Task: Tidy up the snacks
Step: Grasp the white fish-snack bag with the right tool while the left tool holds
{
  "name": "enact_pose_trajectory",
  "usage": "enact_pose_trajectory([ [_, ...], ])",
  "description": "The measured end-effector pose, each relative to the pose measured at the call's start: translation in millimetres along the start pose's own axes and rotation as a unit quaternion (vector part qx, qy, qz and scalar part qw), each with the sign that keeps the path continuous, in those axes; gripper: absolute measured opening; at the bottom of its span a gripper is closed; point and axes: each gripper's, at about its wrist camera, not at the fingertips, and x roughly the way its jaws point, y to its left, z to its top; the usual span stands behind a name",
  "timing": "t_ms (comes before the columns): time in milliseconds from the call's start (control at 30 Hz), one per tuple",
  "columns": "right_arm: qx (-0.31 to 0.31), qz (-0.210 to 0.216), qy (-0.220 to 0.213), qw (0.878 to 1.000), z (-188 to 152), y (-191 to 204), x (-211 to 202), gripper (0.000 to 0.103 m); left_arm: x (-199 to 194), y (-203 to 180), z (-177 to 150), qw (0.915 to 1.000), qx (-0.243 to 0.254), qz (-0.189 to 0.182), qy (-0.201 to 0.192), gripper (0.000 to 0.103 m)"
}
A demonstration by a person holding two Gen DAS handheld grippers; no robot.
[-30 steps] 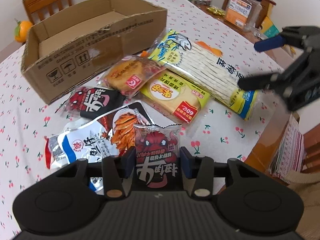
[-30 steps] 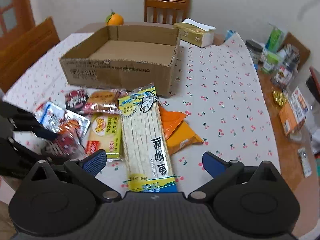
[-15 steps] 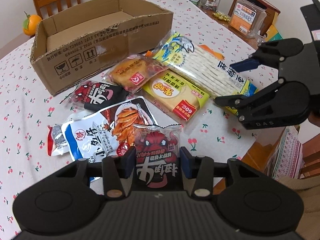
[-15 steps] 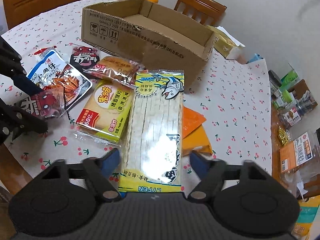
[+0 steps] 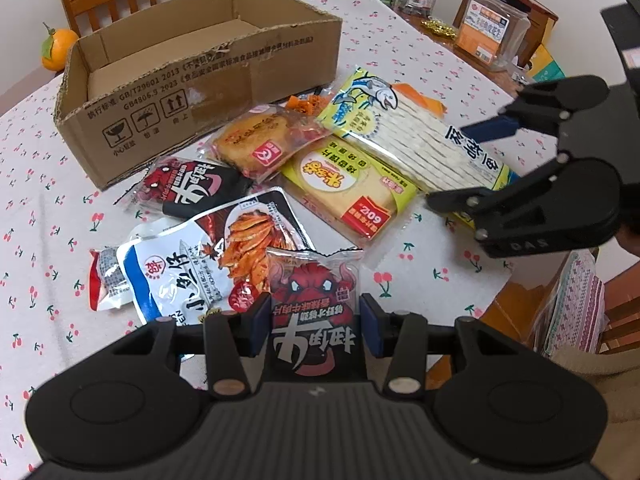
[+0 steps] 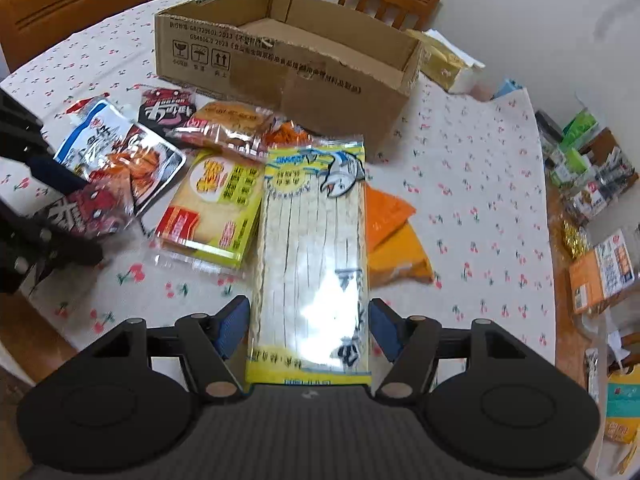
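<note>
My left gripper [image 5: 314, 326] is shut on a small red and black bull snack packet [image 5: 314, 300] and holds it above the table's near edge. My right gripper [image 6: 308, 328] straddles the near end of the long yellow fish-strip pack [image 6: 314, 240], its pads close beside the pack's edges; contact is unclear. The open cardboard box [image 5: 192, 80] stands behind the snack pile and looks empty. The right gripper also shows in the left wrist view [image 5: 464, 168], over the fish-strip pack [image 5: 416, 132].
On the cherry tablecloth [image 5: 24, 208] lie a yellow cracker pack [image 5: 352, 184], a bread pack [image 5: 260, 140], a second bull packet [image 5: 188, 188], a white-blue fish snack bag [image 5: 208, 264] and orange packets [image 6: 392, 236]. Jars and boxes [image 5: 488, 28] crowd the right.
My right gripper has come down and forward over the near end of the fish-strip pack and its jaws have narrowed around it. My left gripper still holds its packet, nearly still.
</note>
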Motion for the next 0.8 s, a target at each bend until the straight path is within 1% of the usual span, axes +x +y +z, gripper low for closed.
enact_pose_trajectory([
  [267,-0.022,-0.006,-0.003,1.000,8.8,3.6,10.5,0.071,1.4,0.0,0.0,1.0000,-0.003,0.000,0.000,0.046],
  [333,-0.014,-0.005,-0.002,1.000,8.4,1.3,9.0,0.067,1.2,-0.5,0.1,1.0000,-0.003,-0.001,0.000,0.046],
  [433,0.005,0.007,0.014,1.000,6.4,-3.3,5.8,0.067,1.3,-1.1,0.0,1.0000,-0.002,-0.002,0.000,0.046],
  [467,0.007,0.006,0.012,1.000,5.4,-2.9,4.7,0.068,1.3,-1.1,0.0,1.0000,-0.003,-0.002,0.000,0.046],
  [533,0.003,-0.002,0.004,1.000,4.7,-0.9,4.0,0.071,1.6,-0.7,-0.1,1.0000,-0.004,-0.002,0.000,0.046],
  [700,-0.017,-0.019,-0.009,1.000,11.6,6.5,9.2,0.071,2.5,-0.1,1.0,1.0000,-0.003,0.000,0.001,0.046],
  [800,-0.028,-0.026,-0.006,0.999,13.0,8.5,11.3,0.070,2.7,-0.1,2.0,1.0000,-0.003,0.001,0.002,0.046],
])
